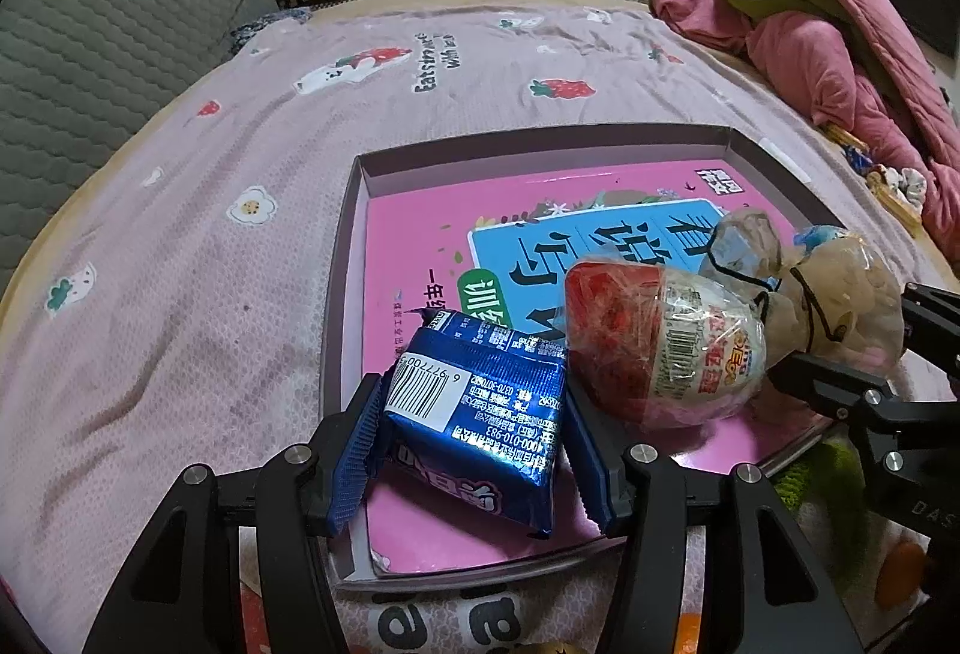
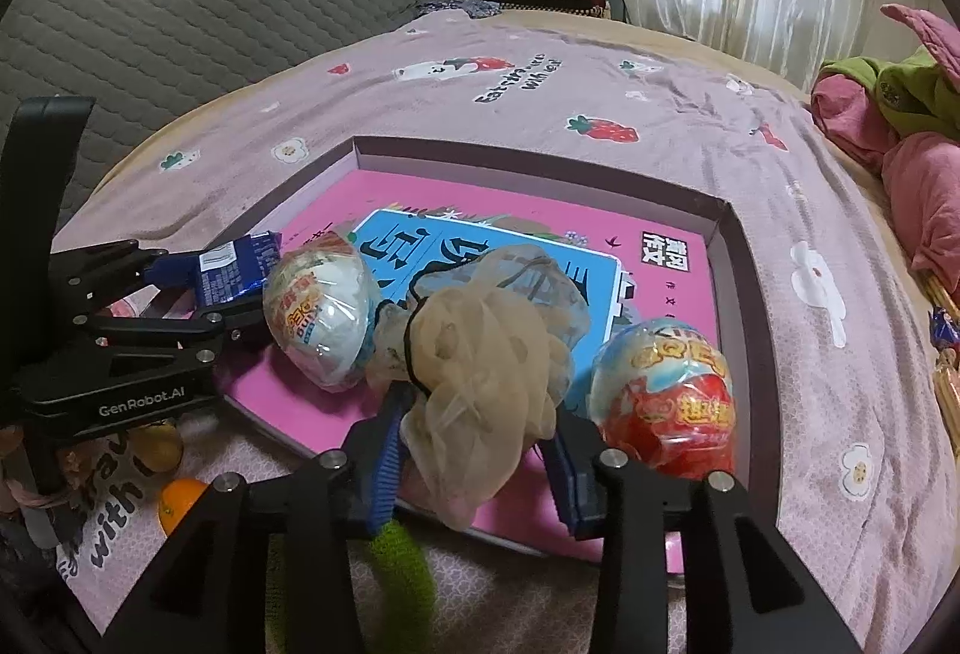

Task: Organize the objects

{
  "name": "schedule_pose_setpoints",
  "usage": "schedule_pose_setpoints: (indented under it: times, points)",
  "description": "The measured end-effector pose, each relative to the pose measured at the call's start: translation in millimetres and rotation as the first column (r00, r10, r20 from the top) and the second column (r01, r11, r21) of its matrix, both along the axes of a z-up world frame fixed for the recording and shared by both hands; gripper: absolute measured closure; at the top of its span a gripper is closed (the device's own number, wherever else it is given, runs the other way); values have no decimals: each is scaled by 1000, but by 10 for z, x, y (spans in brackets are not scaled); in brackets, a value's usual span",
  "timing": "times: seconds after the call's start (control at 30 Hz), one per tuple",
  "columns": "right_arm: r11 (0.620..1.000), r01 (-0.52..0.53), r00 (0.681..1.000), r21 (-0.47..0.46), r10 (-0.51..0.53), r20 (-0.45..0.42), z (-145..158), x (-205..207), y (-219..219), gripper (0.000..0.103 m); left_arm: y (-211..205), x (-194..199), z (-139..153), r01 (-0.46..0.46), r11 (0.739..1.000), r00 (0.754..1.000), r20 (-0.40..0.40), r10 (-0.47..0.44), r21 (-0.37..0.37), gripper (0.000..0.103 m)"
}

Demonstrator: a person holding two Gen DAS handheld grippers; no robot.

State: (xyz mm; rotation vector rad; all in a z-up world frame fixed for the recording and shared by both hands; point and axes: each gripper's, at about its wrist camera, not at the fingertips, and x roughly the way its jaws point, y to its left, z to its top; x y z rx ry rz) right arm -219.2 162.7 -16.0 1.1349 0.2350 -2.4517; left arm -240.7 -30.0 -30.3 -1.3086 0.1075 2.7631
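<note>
A shallow box (image 1: 345, 258) (image 2: 729, 246) lies on the bed with a pink book (image 1: 420, 246) (image 2: 540, 210) inside. My left gripper (image 1: 474, 450) (image 2: 180, 288) is shut on a blue snack packet (image 1: 480, 414) (image 2: 234, 264), held over the box's near left corner. My right gripper (image 2: 474, 450) (image 1: 840, 354) holds a beige mesh bundle (image 2: 486, 366) (image 1: 840, 294) tied with a black band, over the book. A wrapped toy egg (image 1: 666, 342) (image 2: 318, 312) lies on the book between the grippers. A second toy egg (image 2: 666, 396) lies at the right.
The box rests on a pink strawberry-print blanket (image 1: 240, 126) (image 2: 660, 102). A grey quilted headboard (image 1: 90, 54) is at the left. Pink and green bedding (image 1: 840, 24) is piled at the right. An orange fruit (image 2: 180, 498) and green fabric (image 2: 402, 564) lie near the front.
</note>
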Motion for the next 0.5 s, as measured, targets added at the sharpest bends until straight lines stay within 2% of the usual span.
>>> schedule_pose_setpoints:
  times: [0.5]
  points:
    - [1000, 6, 1000, 9, -6, -26, 56, 16, 6, 48, 1, 35, 30, 3, 1000, 1000, 13, -3, -5, 44]
